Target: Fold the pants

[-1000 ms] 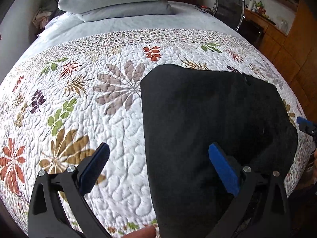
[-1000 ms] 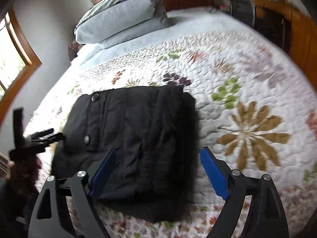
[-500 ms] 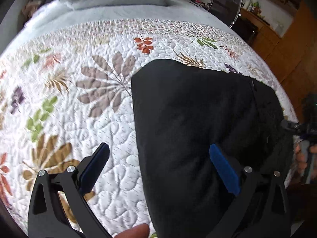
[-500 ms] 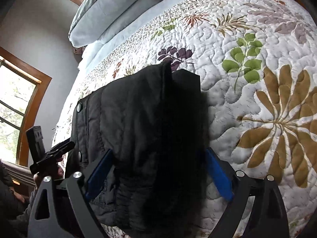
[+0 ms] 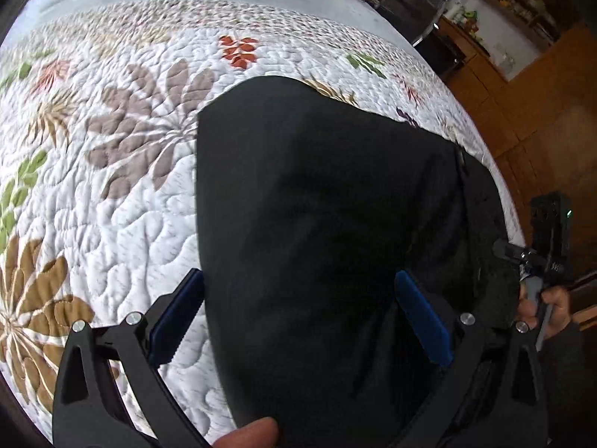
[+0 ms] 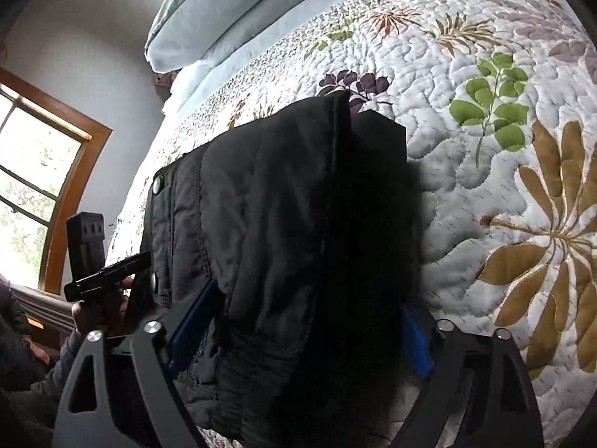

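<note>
Black pants [image 5: 328, 224], already folded into a compact rectangle, are laid on a floral quilt [image 5: 112, 186]. The left gripper [image 5: 298, 321] and right gripper [image 6: 302, 332] are held spread wide, grasping nothing, over its near edge. Another fold probably requires that edge to be pinched.

Folded black pants [image 6: 283, 231] lie on a white quilt [image 6: 485, 171] printed with brown, green and purple leaves. The right gripper [image 6: 298, 332] sits at the near edge of the pants, its two black fingers spread wide on either side of the folded bundle, blue pads [image 6: 414, 339] facing the fabric. Two snap buttons show along the pants' left edge. At far left, a hand holds the left gripper [image 6: 108, 272] just beside the pants; its finger spacing is unclear. Beyond lie pale blue pillows [image 6: 212, 11] and a wood-framed window [image 6: 41, 183].
</note>
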### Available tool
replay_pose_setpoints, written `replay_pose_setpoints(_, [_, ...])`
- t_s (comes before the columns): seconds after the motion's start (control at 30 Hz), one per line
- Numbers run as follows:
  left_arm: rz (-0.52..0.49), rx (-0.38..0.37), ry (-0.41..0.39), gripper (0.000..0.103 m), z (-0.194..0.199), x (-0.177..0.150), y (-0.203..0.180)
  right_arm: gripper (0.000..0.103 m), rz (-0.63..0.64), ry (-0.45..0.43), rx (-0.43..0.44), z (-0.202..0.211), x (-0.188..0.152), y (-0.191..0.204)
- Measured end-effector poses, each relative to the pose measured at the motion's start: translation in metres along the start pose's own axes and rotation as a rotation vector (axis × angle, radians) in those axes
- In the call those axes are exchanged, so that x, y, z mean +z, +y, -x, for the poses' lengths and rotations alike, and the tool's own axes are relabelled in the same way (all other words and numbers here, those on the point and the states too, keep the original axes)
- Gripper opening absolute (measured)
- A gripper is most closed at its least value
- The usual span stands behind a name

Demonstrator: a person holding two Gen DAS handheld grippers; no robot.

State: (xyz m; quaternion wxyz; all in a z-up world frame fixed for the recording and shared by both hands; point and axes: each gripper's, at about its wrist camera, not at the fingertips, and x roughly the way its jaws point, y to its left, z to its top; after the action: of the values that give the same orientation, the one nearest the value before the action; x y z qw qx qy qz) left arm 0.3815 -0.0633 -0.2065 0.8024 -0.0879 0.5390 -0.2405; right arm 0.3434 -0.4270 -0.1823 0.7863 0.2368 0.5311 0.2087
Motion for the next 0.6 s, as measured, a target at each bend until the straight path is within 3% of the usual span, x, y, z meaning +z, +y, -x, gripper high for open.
replay_pose_setpoints(0.17, [-0.002,-0.009,0.019,0.098,-0.003,0.003,-0.002,0.077,0.007,0.001,0.012,0.003,0.002,0.003])
replay_pose_setpoints(0.3, [0.02,-0.042,0.056,0.094,-0.002,0.008,0.006,0.092,-0.058,0.032,0.046,-0.001,0.005,-0.007])
replay_pose_setpoints(0.47, [0.047,-0.08,0.108,0.094,-0.008,0.016,0.015,0.097,-0.094,0.048,0.049,-0.012,0.007,-0.008])
replay_pose_setpoints(0.53, [0.028,-0.064,0.108,0.092,-0.009,0.015,0.01,0.093,-0.064,0.044,0.022,-0.015,0.007,0.0])
replay_pose_setpoints(0.6, [0.024,-0.068,0.099,0.085,-0.009,0.016,0.009,0.076,-0.022,0.036,0.008,-0.01,0.005,0.006])
